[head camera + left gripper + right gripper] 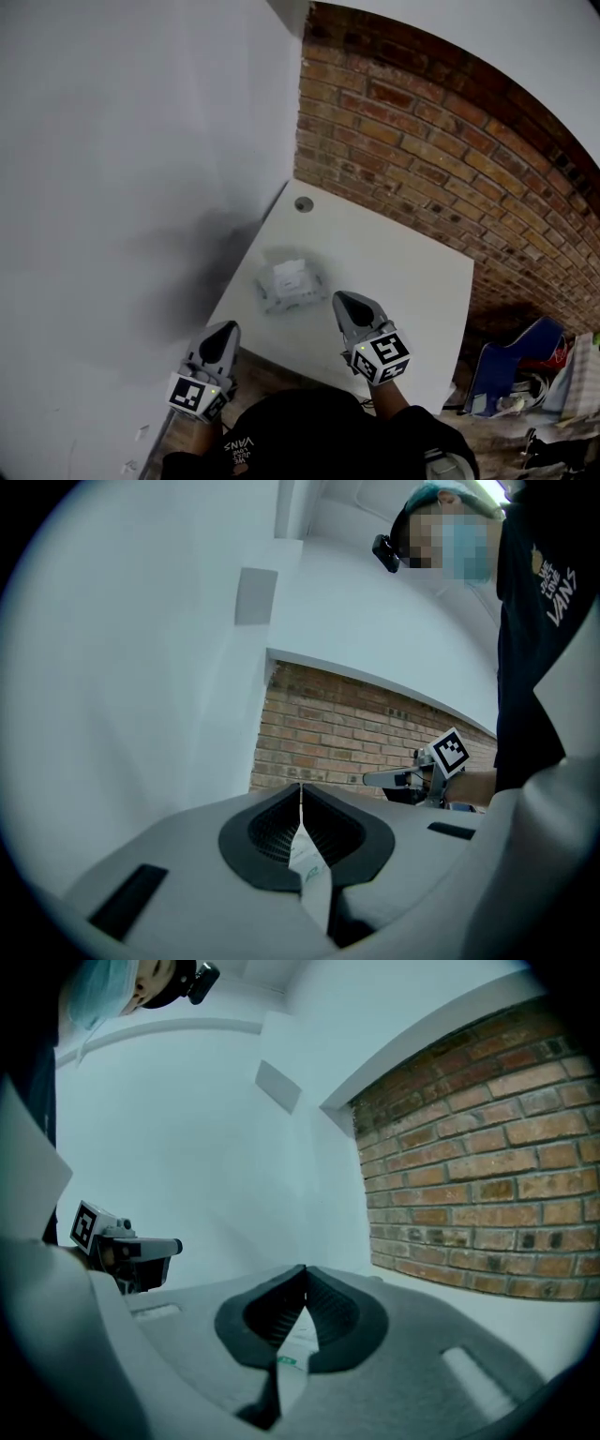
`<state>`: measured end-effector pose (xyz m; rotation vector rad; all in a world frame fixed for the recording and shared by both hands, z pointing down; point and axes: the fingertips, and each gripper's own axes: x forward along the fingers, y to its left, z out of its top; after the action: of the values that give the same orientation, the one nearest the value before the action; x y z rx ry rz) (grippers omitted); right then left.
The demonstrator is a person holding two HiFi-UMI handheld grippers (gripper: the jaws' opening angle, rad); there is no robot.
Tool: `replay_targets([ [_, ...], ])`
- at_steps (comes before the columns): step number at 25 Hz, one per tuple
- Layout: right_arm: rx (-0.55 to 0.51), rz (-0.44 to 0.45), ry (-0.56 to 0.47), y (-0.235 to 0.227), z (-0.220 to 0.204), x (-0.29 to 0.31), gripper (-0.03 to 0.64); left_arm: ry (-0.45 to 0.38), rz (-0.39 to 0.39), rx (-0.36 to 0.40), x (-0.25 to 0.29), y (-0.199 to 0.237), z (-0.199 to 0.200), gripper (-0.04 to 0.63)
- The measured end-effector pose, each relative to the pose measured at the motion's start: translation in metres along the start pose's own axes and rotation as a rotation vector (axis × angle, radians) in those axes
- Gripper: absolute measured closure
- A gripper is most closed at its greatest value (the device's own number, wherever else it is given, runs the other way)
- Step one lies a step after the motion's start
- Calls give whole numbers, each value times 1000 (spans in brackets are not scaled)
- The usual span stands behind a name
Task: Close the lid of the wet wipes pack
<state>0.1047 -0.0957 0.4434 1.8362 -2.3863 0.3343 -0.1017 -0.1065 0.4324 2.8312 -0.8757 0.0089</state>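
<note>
The small white wet wipes pack lay in the middle of the flat white table. It was blurry, but its lid looked like it was up. The grey left gripper and grey right gripper were pinched together with nothing in them. Neither touched the pack. The closing looked not yet done.

Both grippers are held low, close in front of the body, side by side and apart. The left gripper has its fingers meeting at the tips, gripping nothing. The right gripper, reaching a little further forward, is pinched together just the same.
</note>
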Motion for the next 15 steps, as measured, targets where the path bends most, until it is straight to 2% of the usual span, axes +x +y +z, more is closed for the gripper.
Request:
replay_targets([
  [6, -15, 33, 8, -19, 4, 32, 618, 16, 72, -25, 11, 18, -11, 584],
  [10, -41, 44, 15, -32, 5, 53, 618, 37, 79, -10, 24, 22, -23, 584],
  [13, -46, 46, 20, -41, 3, 68, 618, 77, 76, 38, 35, 24, -35, 584],
  [15, -43, 55, 26, -44, -1, 78, 618, 98, 67, 28, 45, 20, -36, 584],
])
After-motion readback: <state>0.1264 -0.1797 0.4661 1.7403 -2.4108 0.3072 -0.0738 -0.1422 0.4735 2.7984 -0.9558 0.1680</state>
